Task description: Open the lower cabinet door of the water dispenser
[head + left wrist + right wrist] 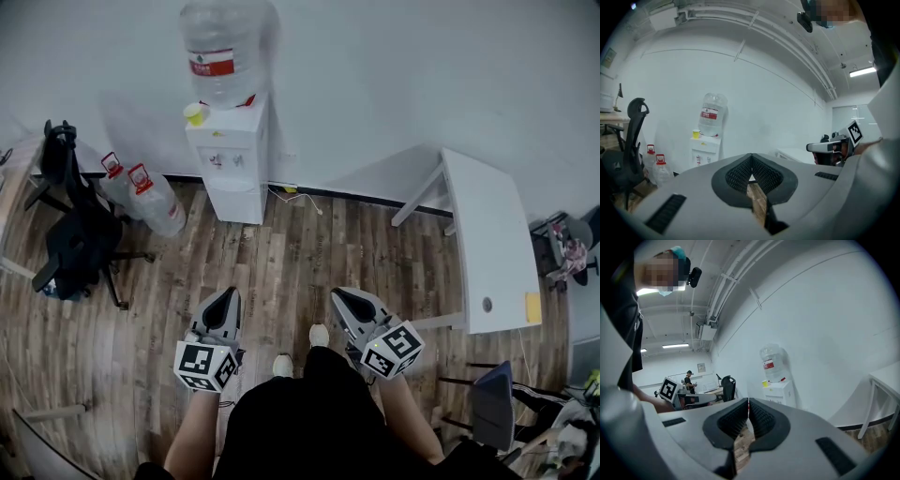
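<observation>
Standing well ahead of left tool [228, 294], right tool [340, 295] — water dispenser [231, 161].

I see the left gripper [228, 293] and the right gripper [340, 296] side by side above the wooden floor [281, 267], well apart from the water dispenser [232, 155] at the wall [394, 75], whose lower cabinet door [236, 202] is closed.

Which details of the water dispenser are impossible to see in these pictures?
Head view: the lower cabinet door is too small to show a handle or hinge side.
Left gripper view: the left gripper hides the lower part of the water dispenser.
Right gripper view: the right gripper hides it too.
</observation>
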Demonstrator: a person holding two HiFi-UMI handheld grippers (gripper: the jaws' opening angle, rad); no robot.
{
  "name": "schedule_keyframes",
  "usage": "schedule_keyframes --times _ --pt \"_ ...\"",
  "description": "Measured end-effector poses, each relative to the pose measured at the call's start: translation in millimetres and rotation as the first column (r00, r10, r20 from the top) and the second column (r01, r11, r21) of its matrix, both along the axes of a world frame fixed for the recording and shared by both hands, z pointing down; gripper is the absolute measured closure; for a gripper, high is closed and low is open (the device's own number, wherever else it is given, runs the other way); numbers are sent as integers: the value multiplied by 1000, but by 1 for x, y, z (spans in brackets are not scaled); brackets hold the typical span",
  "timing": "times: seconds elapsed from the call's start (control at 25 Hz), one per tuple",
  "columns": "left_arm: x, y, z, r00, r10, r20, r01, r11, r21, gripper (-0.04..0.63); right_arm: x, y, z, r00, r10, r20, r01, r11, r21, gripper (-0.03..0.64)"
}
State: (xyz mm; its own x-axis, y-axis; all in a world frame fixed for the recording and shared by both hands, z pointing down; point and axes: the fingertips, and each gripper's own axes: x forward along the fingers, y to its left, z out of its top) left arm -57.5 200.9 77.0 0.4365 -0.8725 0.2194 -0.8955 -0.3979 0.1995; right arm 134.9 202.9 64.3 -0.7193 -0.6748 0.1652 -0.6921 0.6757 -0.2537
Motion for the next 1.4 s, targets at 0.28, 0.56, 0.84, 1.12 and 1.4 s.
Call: schedule_keyframes --times 0.28,0.56,0.84,1.12,1.4 --pt "-6 -20 5 999 -32 7 32 999 -11 581 -6 -30 4 1000 -20 13 20 1000 -3 592" --pt "2 -59 12 996 -85 12 85 996 -21 581 4 -81 9 998 -65 28 65 998 -8 592" --pt "19 -114 7 987 -157 22 157 987 -19 581 15 -147 16 988 -151 22 151 988 -17 592" --pt "39 -157 10 971 -237 44 239 970 -43 581 24 -210 23 966 -254 43 255 966 -30 592" --pt "65 -196 15 957 -278 81 284 957 -66 581 46 -261 42 951 -300 76 306 948 -84 593"
